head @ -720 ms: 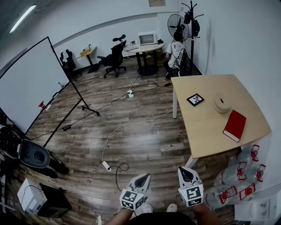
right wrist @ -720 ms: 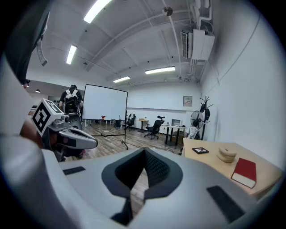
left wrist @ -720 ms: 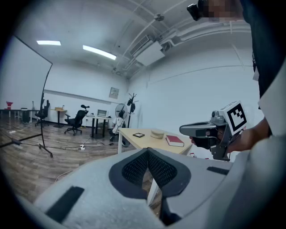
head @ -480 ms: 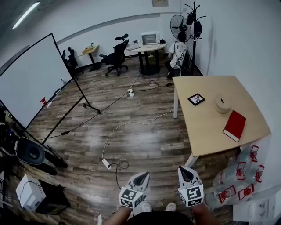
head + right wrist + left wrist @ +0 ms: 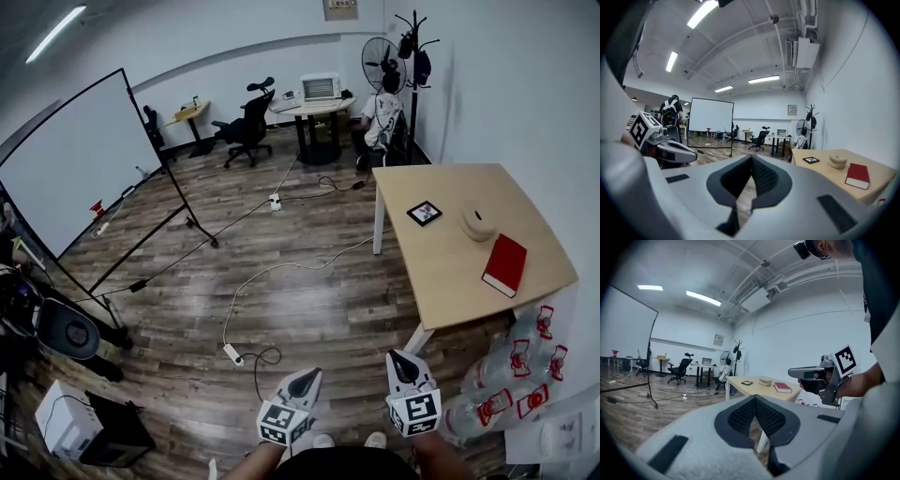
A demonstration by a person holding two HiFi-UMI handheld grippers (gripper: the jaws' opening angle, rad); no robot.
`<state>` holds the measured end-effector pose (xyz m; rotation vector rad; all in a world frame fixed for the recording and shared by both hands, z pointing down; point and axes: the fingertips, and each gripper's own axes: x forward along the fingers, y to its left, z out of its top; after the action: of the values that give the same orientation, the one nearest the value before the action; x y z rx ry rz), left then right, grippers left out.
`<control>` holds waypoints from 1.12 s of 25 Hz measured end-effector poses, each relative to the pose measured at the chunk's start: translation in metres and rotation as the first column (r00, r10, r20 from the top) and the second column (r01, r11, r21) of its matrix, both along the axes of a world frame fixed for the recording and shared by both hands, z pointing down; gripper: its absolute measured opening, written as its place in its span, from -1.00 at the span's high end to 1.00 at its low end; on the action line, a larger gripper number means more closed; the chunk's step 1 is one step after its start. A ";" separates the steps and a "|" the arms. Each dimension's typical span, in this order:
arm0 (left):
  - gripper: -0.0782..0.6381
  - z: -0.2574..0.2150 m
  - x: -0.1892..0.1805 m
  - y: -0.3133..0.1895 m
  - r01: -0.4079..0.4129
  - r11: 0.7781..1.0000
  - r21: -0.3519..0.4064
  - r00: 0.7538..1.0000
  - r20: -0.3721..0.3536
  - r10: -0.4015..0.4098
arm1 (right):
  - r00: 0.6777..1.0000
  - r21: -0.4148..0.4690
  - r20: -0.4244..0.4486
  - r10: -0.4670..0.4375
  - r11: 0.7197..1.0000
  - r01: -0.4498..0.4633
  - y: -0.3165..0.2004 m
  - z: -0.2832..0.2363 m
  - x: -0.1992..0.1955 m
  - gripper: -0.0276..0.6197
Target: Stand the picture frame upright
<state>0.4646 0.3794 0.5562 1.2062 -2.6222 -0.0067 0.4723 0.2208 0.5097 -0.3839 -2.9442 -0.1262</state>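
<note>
Picture frame (image 5: 424, 213) lies flat, face up, on the far part of the table (image 5: 441, 281), near the edge facing the open room. It is not upright. Small, near-square, black border, pale picture inside. It sits skewed to the table edges; long axis too close to call.

Table has a pale wood top, smooth, with white legs. Red book (image 5: 504, 265), flat rectangle, lies on the near part. Beige round object (image 5: 476, 223), low and puck-like, sits between book and frame, touching neither.

Left gripper (image 5: 302, 384) and right gripper (image 5: 401, 367) are low at the person's front, well apart from the table. Grey shells, black ribbed pads. Both have jaw tips pressed together, nothing between them.

Floor (image 5: 281, 281) is dark wood plank.
</note>
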 end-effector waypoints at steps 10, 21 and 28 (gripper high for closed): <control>0.79 0.008 -0.027 0.051 0.024 1.000 0.009 1.000 -0.010 -0.023 | 0.997 -0.013 -0.017 0.079 0.997 -0.079 0.016 0.002 -0.024 0.89; 0.79 0.007 -0.125 0.014 0.009 0.999 -0.032 1.000 0.017 -0.008 | 0.996 -0.049 -0.004 0.085 0.995 -0.085 -0.024 0.007 -0.122 0.89; 0.79 -0.006 -0.203 -0.026 0.021 0.999 -0.040 1.000 0.023 -0.020 | 0.997 -0.058 0.006 0.073 0.996 -0.072 -0.063 0.002 -0.196 0.89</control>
<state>0.2621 0.3538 0.5499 1.1726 -2.6410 0.0553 0.2764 0.1581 0.5117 -0.2845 -2.9702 -0.0334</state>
